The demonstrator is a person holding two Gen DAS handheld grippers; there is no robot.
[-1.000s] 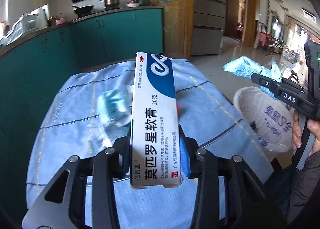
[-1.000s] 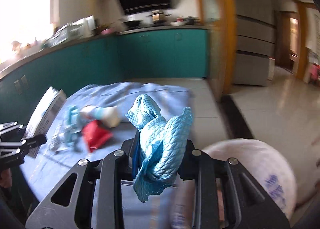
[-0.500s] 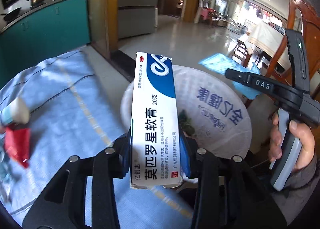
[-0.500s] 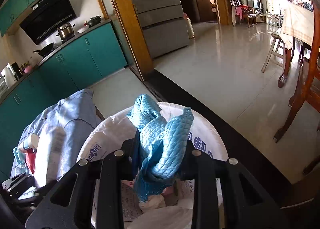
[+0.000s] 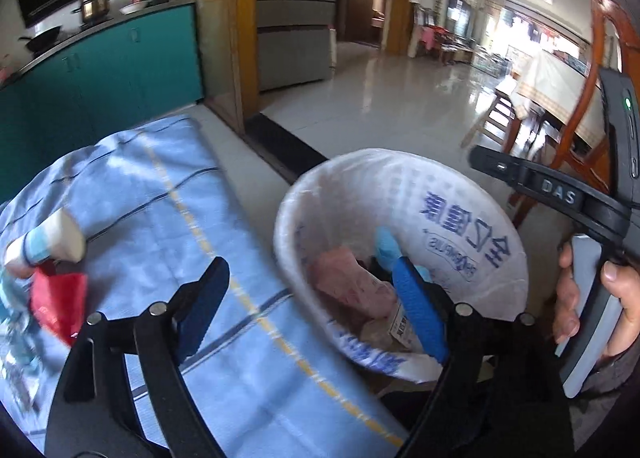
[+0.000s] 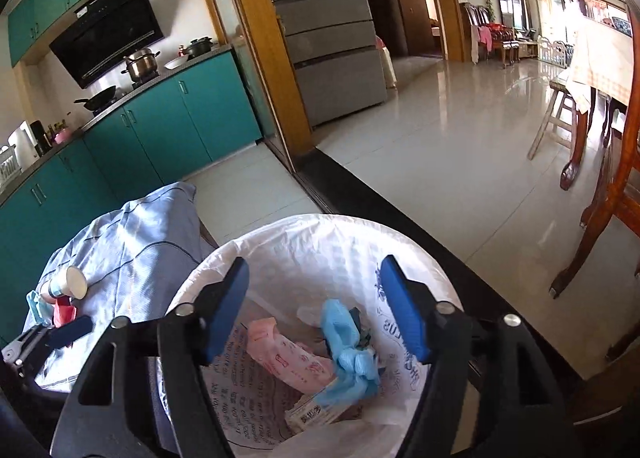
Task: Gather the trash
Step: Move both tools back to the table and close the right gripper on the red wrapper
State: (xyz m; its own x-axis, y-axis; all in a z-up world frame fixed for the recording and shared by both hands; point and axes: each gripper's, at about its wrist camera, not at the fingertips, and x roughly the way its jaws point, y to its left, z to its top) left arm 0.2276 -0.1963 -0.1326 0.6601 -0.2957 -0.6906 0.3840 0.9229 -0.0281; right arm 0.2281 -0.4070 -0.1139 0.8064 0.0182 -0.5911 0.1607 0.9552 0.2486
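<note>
Hovering above the lined bin (image 6: 280,242) at table's right edge, both claws spread wide and empty: right gripper (image 6: 316,308), left gripper (image 5: 312,306). Noted blue cloth (image 6: 348,350), pink wrapper (image 6: 288,354) and small carton (image 6: 316,412) lying inside. Judged remaining trash far left on tablecloth (image 5: 168,194) light and crushable: paper cup (image 5: 48,242) best pinched across mid-wall, red packet (image 5: 60,302) by an edge.
</note>
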